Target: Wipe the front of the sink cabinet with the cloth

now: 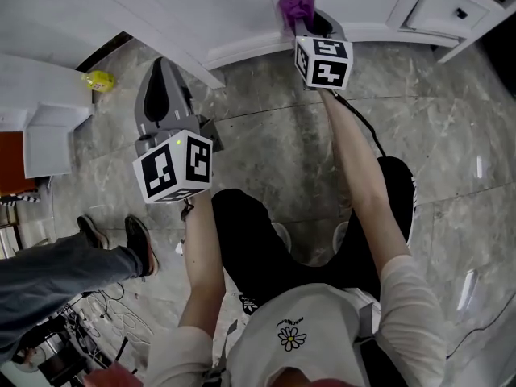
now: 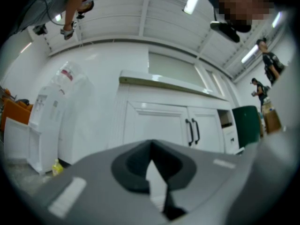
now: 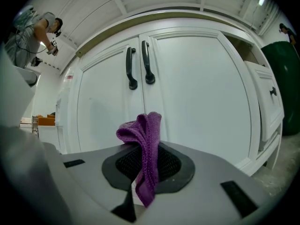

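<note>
We clamp the right gripper (image 3: 146, 175) fingers on the cloth (image 3: 143, 139), bunch poking forward to meet the sink cabinet (image 3: 197, 102). Left gripper (image 2: 151, 159) fingers pinched together, empty, spare, farther from the cabinet.

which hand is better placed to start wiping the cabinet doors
Right. The right claw is shut on the purple cloth and sits close up to the cabinet doors. The left claw is empty and farther back from them.

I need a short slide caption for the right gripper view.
Right gripper grips a purple cloth before white cabinet doors.
</note>
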